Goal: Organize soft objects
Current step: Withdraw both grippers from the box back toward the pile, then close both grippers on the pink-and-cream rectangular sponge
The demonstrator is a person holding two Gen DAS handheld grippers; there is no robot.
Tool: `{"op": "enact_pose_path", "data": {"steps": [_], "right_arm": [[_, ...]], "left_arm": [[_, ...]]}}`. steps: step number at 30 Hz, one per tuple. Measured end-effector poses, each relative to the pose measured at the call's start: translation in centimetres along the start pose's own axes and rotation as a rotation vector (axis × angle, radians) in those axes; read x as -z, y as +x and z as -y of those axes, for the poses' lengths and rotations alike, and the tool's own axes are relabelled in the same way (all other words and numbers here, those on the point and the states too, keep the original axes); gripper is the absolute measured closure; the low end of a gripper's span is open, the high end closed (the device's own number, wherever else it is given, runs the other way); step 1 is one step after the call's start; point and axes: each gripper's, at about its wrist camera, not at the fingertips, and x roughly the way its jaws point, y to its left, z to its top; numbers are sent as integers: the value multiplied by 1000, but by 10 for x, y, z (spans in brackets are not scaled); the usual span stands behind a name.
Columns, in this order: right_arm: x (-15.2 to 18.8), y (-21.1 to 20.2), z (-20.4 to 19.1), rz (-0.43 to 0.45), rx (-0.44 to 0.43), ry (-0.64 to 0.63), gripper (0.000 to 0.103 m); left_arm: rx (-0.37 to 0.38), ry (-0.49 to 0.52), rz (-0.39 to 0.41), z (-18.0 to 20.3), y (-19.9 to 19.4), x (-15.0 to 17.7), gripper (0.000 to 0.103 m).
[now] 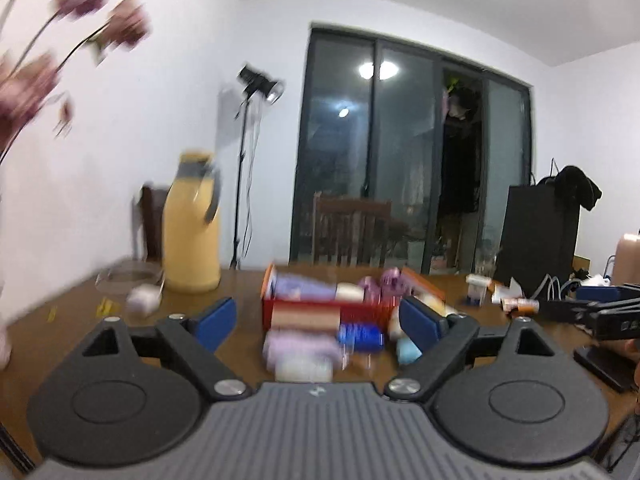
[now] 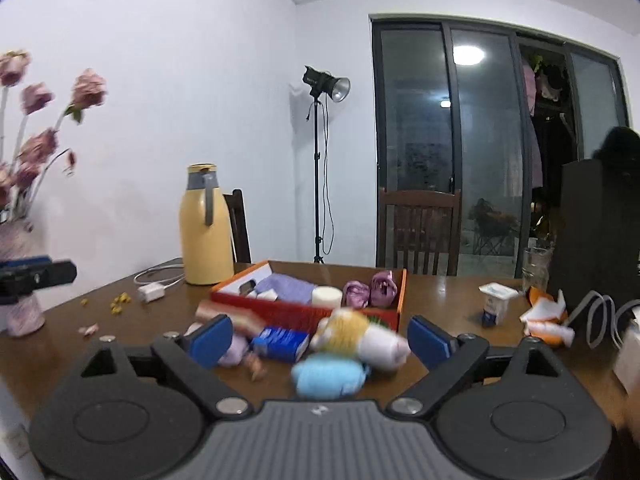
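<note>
An orange-red box [image 2: 304, 312] on the brown table holds a lilac cloth [image 2: 286, 286], a white roll [image 2: 327, 296] and two purple soft bundles [image 2: 370, 290]. In front of it lie a blue plush [image 2: 330, 374], a yellow-and-white plush [image 2: 360, 338], a blue packet [image 2: 280, 342], a pink roll [image 2: 228, 314] and a lilac soft toy [image 2: 234, 350]. My right gripper [image 2: 320, 340] is open and empty above these. My left gripper [image 1: 316, 320] is open and empty before the box [image 1: 332, 312], with a lilac soft object [image 1: 300, 350] between its fingers. The left view is blurred.
A yellow thermos [image 2: 206, 226] stands at the back left, with a white charger [image 2: 152, 292] and cable beside it. A vase of pink flowers [image 2: 20, 240] is at far left. A yoghurt cup [image 2: 496, 302], wrappers [image 2: 546, 320] and a black bag [image 2: 600, 232] are at right.
</note>
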Motion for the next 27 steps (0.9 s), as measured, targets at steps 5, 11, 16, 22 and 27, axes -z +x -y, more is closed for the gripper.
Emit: {"op": "enact_pose_path", "data": {"steps": [5, 11, 16, 22, 27], "right_arm": [[33, -34, -18, 28, 18, -52, 2], [41, -30, -22, 17, 43, -50, 2], [50, -20, -23, -8, 39, -44, 2], [60, 8, -17, -61, 41, -9, 4], [56, 39, -6, -82, 26, 25, 6]], "left_arm": [[-36, 17, -64, -3, -8, 25, 9], [-64, 13, -55, -2, -4, 28, 8], [-69, 23, -77, -1, 6, 34, 7], [-71, 26, -129, -2, 37, 36, 7], [-61, 46, -123, -3, 68, 24, 7]]}}
